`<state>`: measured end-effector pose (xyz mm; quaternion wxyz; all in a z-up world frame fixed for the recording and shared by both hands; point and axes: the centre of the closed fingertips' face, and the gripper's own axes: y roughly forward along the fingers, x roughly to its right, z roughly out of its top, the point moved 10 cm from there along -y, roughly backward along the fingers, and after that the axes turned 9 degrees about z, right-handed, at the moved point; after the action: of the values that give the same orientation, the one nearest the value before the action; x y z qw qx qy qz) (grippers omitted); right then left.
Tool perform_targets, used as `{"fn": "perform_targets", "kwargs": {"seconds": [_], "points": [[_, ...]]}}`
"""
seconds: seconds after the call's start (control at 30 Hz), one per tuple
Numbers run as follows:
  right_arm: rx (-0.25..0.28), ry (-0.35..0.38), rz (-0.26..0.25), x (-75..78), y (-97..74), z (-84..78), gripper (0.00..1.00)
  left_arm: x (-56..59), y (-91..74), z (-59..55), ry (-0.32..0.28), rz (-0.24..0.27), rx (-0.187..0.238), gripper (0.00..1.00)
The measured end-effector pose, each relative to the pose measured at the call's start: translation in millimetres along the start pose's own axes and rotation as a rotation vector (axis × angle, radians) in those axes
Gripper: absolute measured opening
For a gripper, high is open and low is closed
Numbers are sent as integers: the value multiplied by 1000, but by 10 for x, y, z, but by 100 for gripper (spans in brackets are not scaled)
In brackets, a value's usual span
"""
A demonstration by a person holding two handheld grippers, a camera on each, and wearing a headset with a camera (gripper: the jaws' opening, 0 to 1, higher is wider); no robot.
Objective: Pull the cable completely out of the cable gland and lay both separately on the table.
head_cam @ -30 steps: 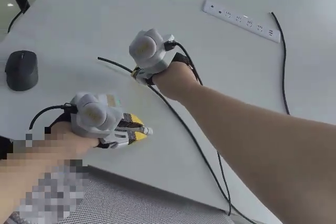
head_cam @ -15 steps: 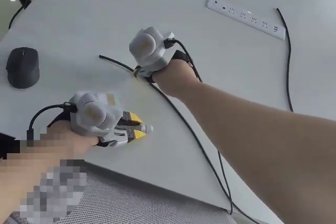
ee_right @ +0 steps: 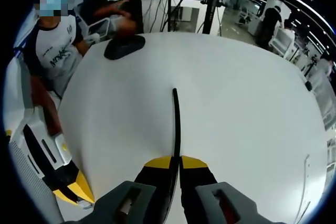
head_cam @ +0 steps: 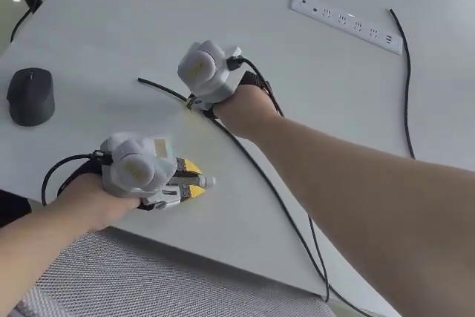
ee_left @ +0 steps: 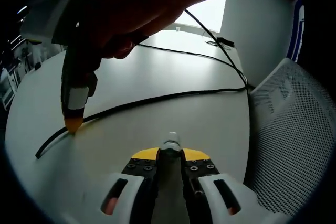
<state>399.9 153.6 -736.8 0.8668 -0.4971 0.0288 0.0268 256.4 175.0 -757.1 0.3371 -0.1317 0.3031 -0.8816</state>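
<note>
My right gripper (head_cam: 194, 103) is shut on the black cable (head_cam: 260, 176) close to its free end (head_cam: 141, 81), low over the white table (head_cam: 111, 20). In the right gripper view the cable (ee_right: 176, 119) runs straight out from between the closed yellow tips of this gripper (ee_right: 176, 160). My left gripper (head_cam: 202, 182) hovers near the table's front edge, shut on the small white cable gland (head_cam: 211, 181). In the left gripper view the gland (ee_left: 170, 141) sits pinched at the tips of that gripper (ee_left: 169, 153), apart from the cable (ee_left: 157, 99), which lies across the table beyond it.
A dark computer mouse (head_cam: 30, 96) lies at the left and a white power strip (head_cam: 345, 24) at the back right, with another black lead (head_cam: 407, 87) beside it. A grey mesh chair (head_cam: 111, 280) stands below the table's front edge. People sit behind the table (ee_right: 58, 51).
Both grippers hold almost the same places as a second ago, and the small shift in the picture comes from the head camera.
</note>
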Motion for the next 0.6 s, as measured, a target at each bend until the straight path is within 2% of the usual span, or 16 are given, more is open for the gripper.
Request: {"fn": "perform_targets", "kwargs": {"seconds": [0.13, 0.27, 0.33, 0.53, 0.6], "points": [[2, 11, -1, -15, 2, 4, 1, -5, -18, -11, -3, 6, -5, 16], [25, 40, -24, -19, 0, 28, 15, -2, -26, -18, -1, 11, -8, 19], [15, 22, -20, -28, 1, 31, 13, -8, -28, -23, 1, 13, -7, 20], [14, 29, -32, -17, -14, 32, 16, -20, -39, -32, -5, 26, -12, 23], [31, 39, -51, -15, -97, 47, 16, -12, -40, -33, -6, 28, -16, 25]]}}
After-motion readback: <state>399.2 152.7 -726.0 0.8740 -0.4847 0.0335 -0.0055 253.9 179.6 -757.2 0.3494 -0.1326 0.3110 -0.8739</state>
